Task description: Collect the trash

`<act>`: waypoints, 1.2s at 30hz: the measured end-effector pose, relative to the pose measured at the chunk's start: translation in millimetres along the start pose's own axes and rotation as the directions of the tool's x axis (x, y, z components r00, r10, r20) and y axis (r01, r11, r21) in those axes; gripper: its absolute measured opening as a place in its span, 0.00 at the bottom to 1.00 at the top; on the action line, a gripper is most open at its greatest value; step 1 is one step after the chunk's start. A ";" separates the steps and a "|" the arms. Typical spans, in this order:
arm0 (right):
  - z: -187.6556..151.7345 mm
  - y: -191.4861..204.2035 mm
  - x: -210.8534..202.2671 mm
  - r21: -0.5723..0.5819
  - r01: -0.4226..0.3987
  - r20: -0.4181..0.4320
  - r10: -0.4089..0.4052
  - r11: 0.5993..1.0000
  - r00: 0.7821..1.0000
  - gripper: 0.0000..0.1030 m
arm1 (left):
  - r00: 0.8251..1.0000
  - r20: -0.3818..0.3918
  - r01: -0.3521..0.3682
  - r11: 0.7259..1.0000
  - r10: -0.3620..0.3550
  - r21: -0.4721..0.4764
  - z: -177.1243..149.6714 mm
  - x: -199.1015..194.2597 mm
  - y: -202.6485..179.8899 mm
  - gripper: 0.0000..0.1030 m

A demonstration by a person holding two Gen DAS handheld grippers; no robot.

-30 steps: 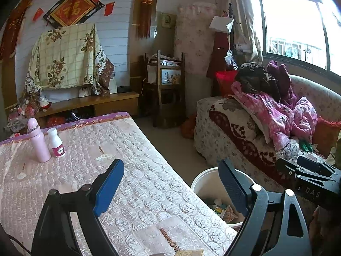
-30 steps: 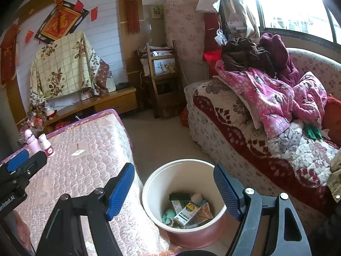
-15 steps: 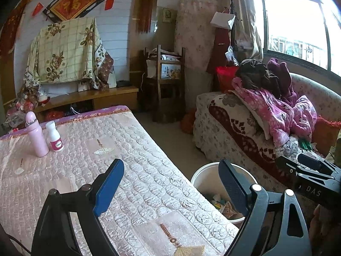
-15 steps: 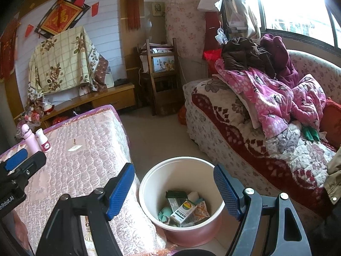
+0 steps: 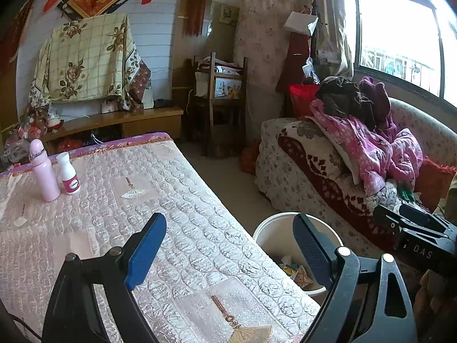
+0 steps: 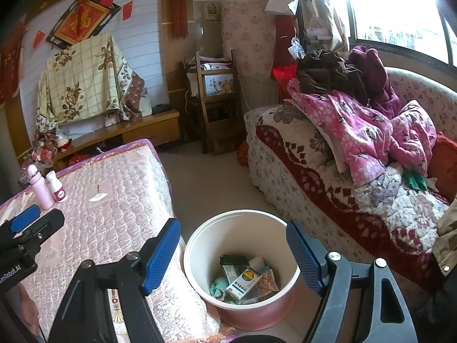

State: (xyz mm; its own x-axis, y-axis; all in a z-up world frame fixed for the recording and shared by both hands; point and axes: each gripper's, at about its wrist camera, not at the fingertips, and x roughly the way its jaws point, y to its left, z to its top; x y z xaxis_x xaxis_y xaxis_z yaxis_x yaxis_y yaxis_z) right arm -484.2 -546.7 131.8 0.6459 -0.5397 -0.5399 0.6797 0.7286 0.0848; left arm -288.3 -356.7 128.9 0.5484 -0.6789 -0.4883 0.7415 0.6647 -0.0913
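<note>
A round pink and white bin (image 6: 205, 237) stands on the floor between the table and the sofa, with several boxes and wrappers (image 6: 242, 281) inside. It also shows in the left wrist view (image 5: 274, 228). My right gripper (image 6: 232, 240) is open and empty above the bin. My left gripper (image 5: 230, 237) is open and empty over the table's right edge. On the table's far left stand a pink bottle (image 5: 44, 171) and a small white bottle (image 5: 68, 173), also in the right wrist view as pink bottle (image 6: 40, 187) and white bottle (image 6: 56, 187).
The table (image 5: 185, 214) wears a pink quilted cover. A sofa (image 6: 328, 188) piled with pink clothes (image 6: 365, 131) fills the right. A low wooden cabinet (image 5: 128, 123) and a wooden chair (image 5: 222, 100) stand at the back wall. Bare floor (image 6: 211, 183) lies between.
Both grippers have drawn back and up slightly, so the table and bin sit lower and farther in view. Both stay open and empty.
</note>
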 end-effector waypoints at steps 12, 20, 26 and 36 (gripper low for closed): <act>0.3 0.4 5.7 -0.005 0.000 -0.011 -0.001 1.000 1.000 0.77 | 1.000 0.001 -0.004 1.000 0.004 -0.002 0.9 1.1 4.6 0.88; -0.4 -0.6 8.4 -0.005 0.000 -0.019 0.000 1.000 1.000 0.77 | 1.000 -0.005 -0.001 1.000 0.001 0.003 -0.2 1.4 5.5 0.88; 0.7 -0.7 9.9 -0.005 0.000 -0.022 0.000 1.000 1.000 0.77 | 1.000 -0.011 -0.001 1.000 0.001 0.011 -0.8 2.9 4.6 0.88; -1.5 -0.7 14.8 -0.004 0.001 -0.036 -0.001 1.000 0.999 0.77 | 1.000 -0.020 0.002 1.000 -0.002 0.008 -2.8 6.7 5.4 0.88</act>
State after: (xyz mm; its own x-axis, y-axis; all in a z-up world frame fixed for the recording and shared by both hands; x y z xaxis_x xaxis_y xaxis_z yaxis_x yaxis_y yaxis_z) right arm -475.7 -554.6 122.5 0.6325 -0.5249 -0.5696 0.6786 0.7300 0.0809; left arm -281.7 -356.9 122.8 0.5392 -0.6739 -0.5051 0.7457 0.6607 -0.0855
